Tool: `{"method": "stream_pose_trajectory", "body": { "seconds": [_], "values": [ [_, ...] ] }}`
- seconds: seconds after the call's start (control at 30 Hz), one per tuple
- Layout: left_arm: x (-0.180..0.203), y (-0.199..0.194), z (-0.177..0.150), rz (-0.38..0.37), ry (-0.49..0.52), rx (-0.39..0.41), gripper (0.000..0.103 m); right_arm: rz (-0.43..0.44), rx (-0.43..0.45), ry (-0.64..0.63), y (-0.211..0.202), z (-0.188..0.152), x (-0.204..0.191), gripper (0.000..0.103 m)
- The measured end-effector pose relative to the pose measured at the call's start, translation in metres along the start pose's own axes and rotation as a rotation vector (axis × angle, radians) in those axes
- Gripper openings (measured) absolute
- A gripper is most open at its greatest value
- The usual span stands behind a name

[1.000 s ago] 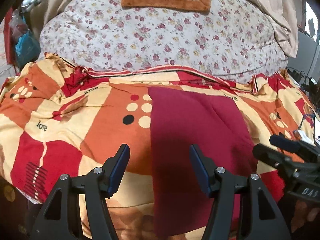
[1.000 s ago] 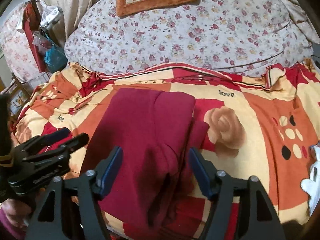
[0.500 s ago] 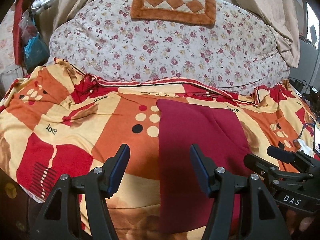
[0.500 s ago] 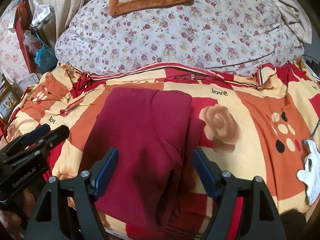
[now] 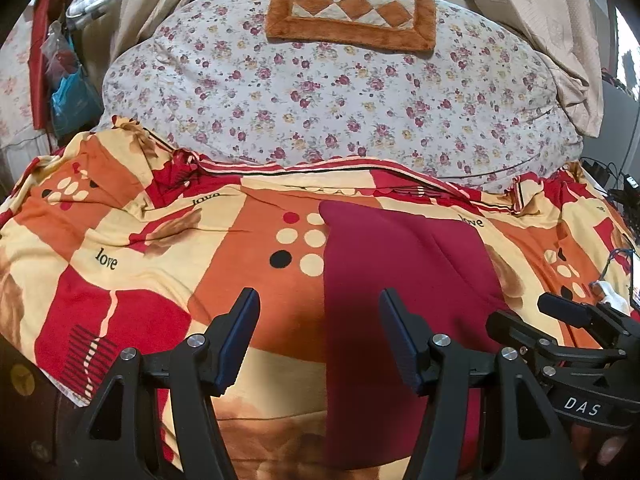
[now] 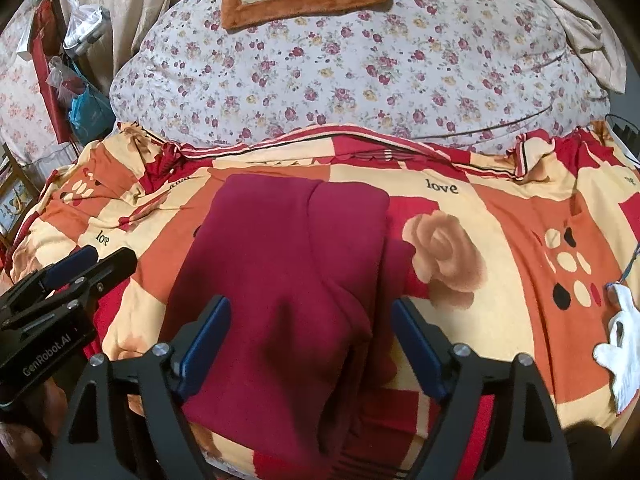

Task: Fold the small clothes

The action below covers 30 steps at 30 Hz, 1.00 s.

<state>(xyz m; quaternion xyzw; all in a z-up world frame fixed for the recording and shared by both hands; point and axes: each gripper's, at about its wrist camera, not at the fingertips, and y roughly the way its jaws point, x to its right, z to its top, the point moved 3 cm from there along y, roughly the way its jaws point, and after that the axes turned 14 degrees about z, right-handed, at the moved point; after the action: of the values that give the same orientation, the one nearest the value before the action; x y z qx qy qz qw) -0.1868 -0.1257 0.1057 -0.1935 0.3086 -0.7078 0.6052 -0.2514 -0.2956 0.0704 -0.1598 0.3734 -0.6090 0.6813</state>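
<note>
A dark red garment (image 5: 404, 300) lies folded lengthwise on the patterned orange, red and cream bedspread (image 5: 160, 264). It also shows in the right wrist view (image 6: 280, 280), with one side folded over the other. My left gripper (image 5: 316, 336) is open and empty, above the garment's left edge near its front end. My right gripper (image 6: 310, 348) is open and empty, above the garment's near end. Each gripper shows in the other's view, the right one (image 5: 560, 324) at the right, the left one (image 6: 80, 272) at the left.
A floral quilt (image 5: 328, 92) is heaped behind the bedspread with an orange checked cushion (image 5: 352, 10) on top. A white cloth item (image 6: 620, 348) lies at the bed's right edge. Bags (image 5: 68, 92) hang at the left. Cables (image 5: 616, 184) lie at the right.
Both grippers have drawn back and up from the garment, so more of the bed shows. Both stay open. The garment has not moved.
</note>
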Motion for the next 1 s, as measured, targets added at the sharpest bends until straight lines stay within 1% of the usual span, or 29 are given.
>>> {"method": "stream_pose_trajectory", "body": {
  "seconds": [1.0],
  "values": [
    [-0.001,0.014,-0.007,0.007,-0.001,-0.036,0.041,0.000,-0.046,0.013,0.017,-0.004,0.002,0.087]
  ]
}}
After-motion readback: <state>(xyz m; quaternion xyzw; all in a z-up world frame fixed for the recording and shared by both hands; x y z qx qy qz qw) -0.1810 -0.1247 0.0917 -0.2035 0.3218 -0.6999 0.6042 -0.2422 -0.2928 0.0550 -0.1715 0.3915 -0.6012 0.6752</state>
